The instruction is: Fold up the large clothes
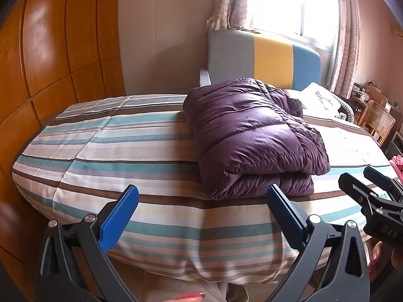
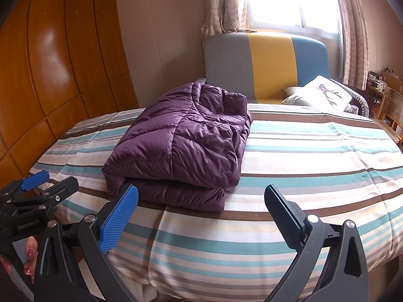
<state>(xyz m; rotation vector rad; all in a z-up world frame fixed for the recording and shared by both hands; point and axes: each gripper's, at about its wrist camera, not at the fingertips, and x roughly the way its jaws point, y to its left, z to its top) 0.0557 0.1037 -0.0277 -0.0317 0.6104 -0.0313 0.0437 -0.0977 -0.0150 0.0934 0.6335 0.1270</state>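
A purple quilted down jacket [image 1: 252,136] lies folded into a thick bundle on the striped bed [image 1: 126,151]; the right wrist view shows the same jacket [image 2: 181,146] left of centre. My left gripper [image 1: 201,198] stands open at the bed's near edge, just short of the jacket, nothing between its fingers. My right gripper [image 2: 201,197] is open too, close to the jacket's near right corner, holding nothing. Each view catches the other gripper at its side: the right gripper [image 1: 362,178] and the left gripper [image 2: 50,178], both open.
The striped bed [image 2: 314,151] has free surface right of the jacket. A grey, yellow and blue headboard [image 2: 267,63] and a white pillow [image 2: 320,94] are at the far end. A wooden wardrobe [image 1: 50,50] lines the left; a wicker chair [image 1: 377,120] stands at right.
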